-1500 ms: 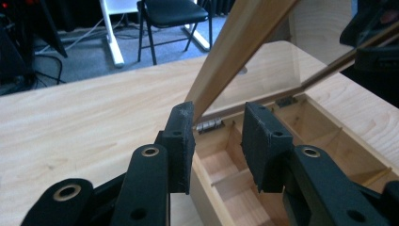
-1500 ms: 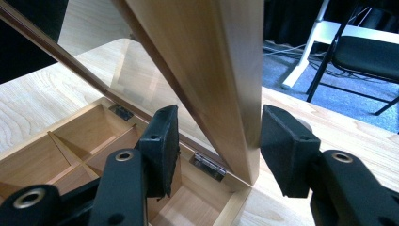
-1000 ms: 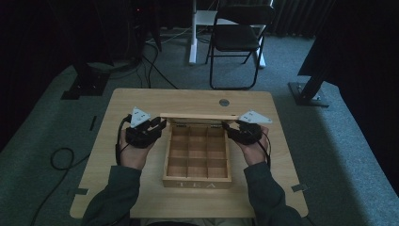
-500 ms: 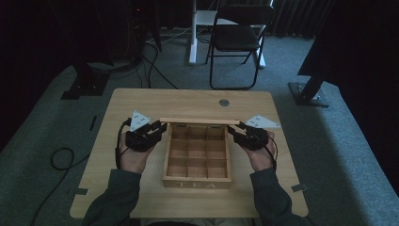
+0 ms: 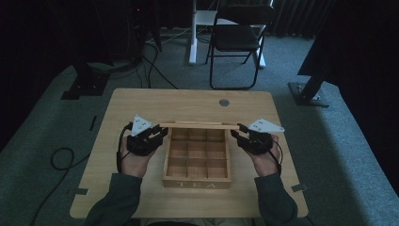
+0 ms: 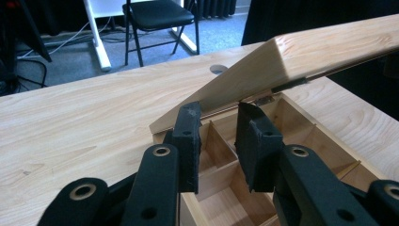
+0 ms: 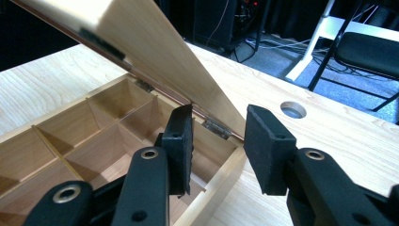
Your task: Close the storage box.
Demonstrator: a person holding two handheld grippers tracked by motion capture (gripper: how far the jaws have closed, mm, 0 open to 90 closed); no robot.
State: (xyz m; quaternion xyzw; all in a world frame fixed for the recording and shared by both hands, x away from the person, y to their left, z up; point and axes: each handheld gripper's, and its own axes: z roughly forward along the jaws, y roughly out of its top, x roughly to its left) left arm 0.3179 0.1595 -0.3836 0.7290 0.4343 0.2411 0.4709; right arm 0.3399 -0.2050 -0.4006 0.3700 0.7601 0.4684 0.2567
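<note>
Recording studio: black drapes (image 5: 357,42), stands (image 5: 310,92), floor cables (image 5: 61,157).

A light wooden table (image 5: 141,101) with a round cable hole (image 5: 224,102) stands on grey-green carpet (image 5: 42,117). Behind it a black folding chair (image 5: 237,40) sits beside a white desk leg (image 5: 193,33). Black cables (image 5: 59,157) trail over the floor at the left, and dark stand bases (image 5: 306,94) rest at both sides. The back of the room is dim, hung with dark curtains (image 5: 291,16)
</note>
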